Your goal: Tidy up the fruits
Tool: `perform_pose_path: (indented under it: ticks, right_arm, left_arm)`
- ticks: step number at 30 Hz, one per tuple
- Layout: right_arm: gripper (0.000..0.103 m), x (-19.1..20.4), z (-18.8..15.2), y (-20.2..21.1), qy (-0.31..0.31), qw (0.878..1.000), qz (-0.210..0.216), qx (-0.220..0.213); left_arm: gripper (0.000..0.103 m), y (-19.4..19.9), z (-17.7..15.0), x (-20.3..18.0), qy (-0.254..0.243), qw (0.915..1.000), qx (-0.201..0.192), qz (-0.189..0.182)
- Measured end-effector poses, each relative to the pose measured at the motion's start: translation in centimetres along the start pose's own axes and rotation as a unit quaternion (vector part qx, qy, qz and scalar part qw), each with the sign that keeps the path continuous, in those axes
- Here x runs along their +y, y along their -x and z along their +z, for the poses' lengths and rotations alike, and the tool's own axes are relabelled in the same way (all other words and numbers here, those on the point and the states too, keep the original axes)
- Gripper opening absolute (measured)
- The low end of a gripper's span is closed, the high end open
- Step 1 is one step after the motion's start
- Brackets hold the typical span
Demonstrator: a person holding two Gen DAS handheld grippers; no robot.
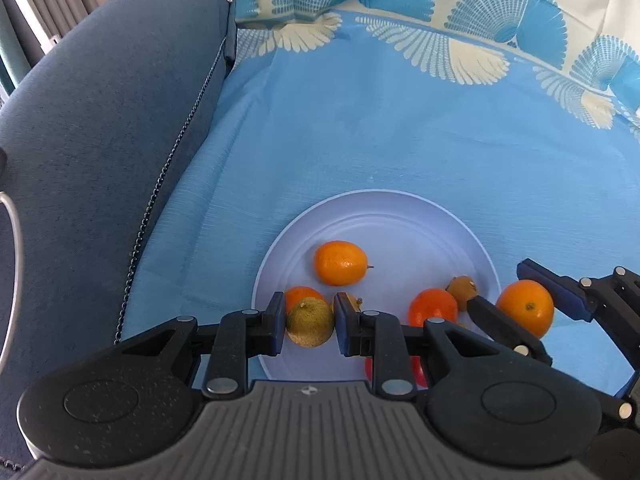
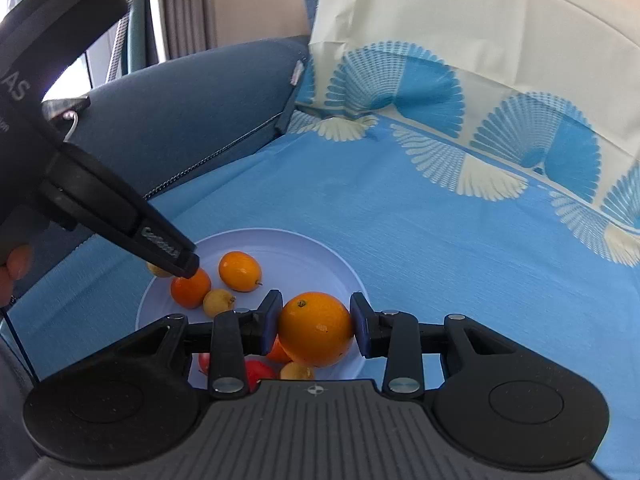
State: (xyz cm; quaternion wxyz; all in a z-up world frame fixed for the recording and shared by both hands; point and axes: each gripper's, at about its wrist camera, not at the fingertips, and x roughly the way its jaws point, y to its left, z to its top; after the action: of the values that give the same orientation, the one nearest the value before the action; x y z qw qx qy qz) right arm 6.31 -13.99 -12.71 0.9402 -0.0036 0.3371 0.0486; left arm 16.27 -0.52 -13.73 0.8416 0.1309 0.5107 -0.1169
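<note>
A white plate (image 1: 400, 216) lies on the blue cloth and holds several fruits. My left gripper (image 1: 308, 322) is shut on a small yellow-green citrus (image 1: 310, 322) above the plate's near left rim. An orange (image 1: 340, 262) lies mid-plate, another (image 1: 432, 306) to the right beside a brownish fruit (image 1: 462, 286). My right gripper (image 2: 316, 328) is shut on a big orange (image 2: 316, 328) above the plate's (image 2: 304, 248) right edge; it also shows in the left wrist view (image 1: 526, 306). In the right wrist view, oranges (image 2: 240, 270) (image 2: 190, 288) and a yellow fruit (image 2: 218, 302) lie on the plate.
A blue sofa cushion (image 1: 100, 140) rises along the left. The blue cloth (image 1: 400, 128) with a fan-pattern border (image 1: 440, 48) covers the seat and drapes up the back. Red fruits (image 2: 258, 372) lie at the plate's near edge.
</note>
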Motion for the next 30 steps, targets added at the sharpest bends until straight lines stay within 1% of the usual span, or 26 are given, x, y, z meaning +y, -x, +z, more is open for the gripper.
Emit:
perform_pose_path:
  ticks: [5,6,8,9,10,11,12,13,14,17,20,22,26,30]
  right_arm:
    - [0.039,0.5,0.3,-1.7,0.019,1.000,0.009,0.004]
    - [0.039,0.6,0.3,-2.1,0.020,1.000,0.010,0.005]
    - [0.039,0.8,0.6,-2.6,0.019,1.000,0.015,0.011]
    - [0.040,0.9,0.7,-2.8,0.018,1.000,0.021,0.014]
    - [0.046,0.9,0.8,-2.8,0.016,0.999,0.025,0.016]
    - [0.062,1.0,0.9,-2.7,0.015,0.999,0.025,0.016]
    - [0.070,1.1,1.0,-2.3,0.016,1.000,0.018,0.012]
    - [0.080,1.2,0.9,-1.8,0.019,1.000,0.010,0.007]
    - [0.083,1.3,0.9,-1.2,0.024,1.000,0.005,0.003]
    - [0.089,1.2,0.4,1.0,0.024,1.000,-0.012,0.009]
    - [0.090,1.1,0.0,3.5,-0.008,0.999,-0.033,0.021]
    - [0.093,1.0,-0.3,5.3,-0.036,0.998,-0.045,0.023]
    - [0.095,1.3,-0.8,8.6,-0.072,0.995,-0.066,0.012]
    - [0.099,2.0,-1.1,11.3,-0.075,0.994,-0.077,-0.004]
  left_arm:
    - [0.028,-0.7,0.3,0.3,0.001,1.0000,0.002,0.005]
    - [0.029,-0.7,0.4,0.5,0.003,1.0000,0.001,0.005]
    - [0.060,-0.5,0.5,0.8,0.008,1.0000,-0.002,0.000]
    - [0.089,-0.1,0.5,1.1,0.015,0.9999,-0.007,-0.002]
    - [0.103,0.5,0.4,1.4,0.026,0.9995,-0.019,-0.001]
    - [0.103,1.2,0.2,1.7,0.034,0.9988,-0.035,-0.001]
    - [0.103,1.9,0.1,1.9,0.033,0.9985,-0.044,0.000]
    - [0.103,2.3,0.0,1.9,0.028,0.9986,-0.045,0.001]
    - [0.103,2.5,-0.2,1.8,0.025,0.9988,-0.042,0.006]
    - [0.103,3.4,-1.1,1.7,0.020,0.9991,-0.031,0.019]
    - [0.103,4.7,-2.4,1.4,0.018,0.9991,-0.026,0.028]
    - [0.103,6.2,-3.8,1.2,0.017,0.9992,-0.027,0.026]
    - [0.103,8.7,-5.9,0.7,0.015,0.9989,-0.037,0.024]
    - [0.103,11.2,-7.9,0.6,0.018,0.9985,-0.047,0.020]
